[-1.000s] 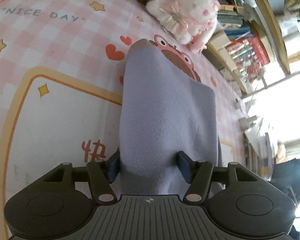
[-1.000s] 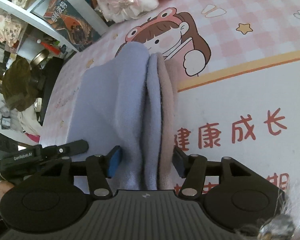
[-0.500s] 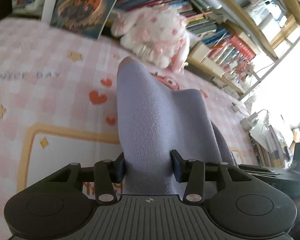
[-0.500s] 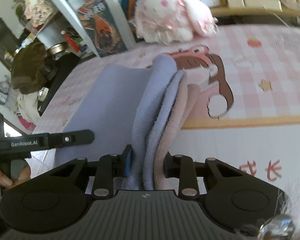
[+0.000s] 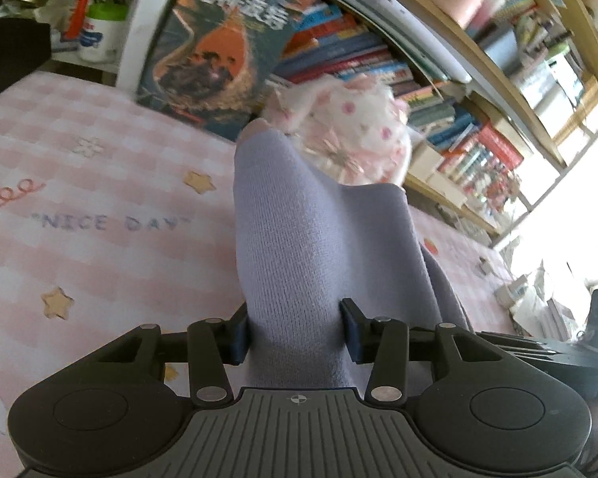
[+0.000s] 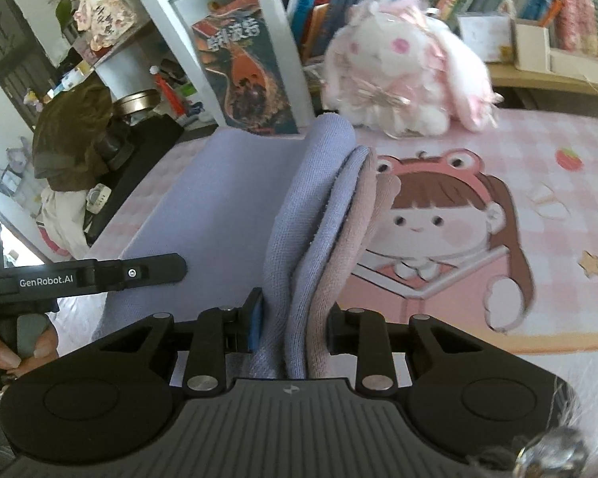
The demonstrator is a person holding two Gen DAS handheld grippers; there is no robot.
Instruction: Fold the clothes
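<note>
A lavender knit garment (image 5: 319, 247) with a pink inner layer is held up off the pink checked bed sheet (image 5: 99, 207). My left gripper (image 5: 295, 334) is shut on one bunched edge of it. My right gripper (image 6: 295, 328) is shut on the other edge, where lavender and pink layers (image 6: 331, 239) are stacked together. The cloth spans between the two grippers as a flat lavender panel (image 6: 227, 207). The left gripper's body (image 6: 99, 275) shows at the left of the right wrist view.
A white and pink plush rabbit (image 6: 402, 83) sits at the far edge of the bed, next to a leaning book (image 6: 251, 75). Bookshelves (image 5: 438, 79) stand behind. A cartoon girl print (image 6: 438, 231) is on the sheet right of the garment.
Both grippers closed on the garment's edges and lifted it off the sheet. The views tilted up, so the shelves and plush now fill the background.
</note>
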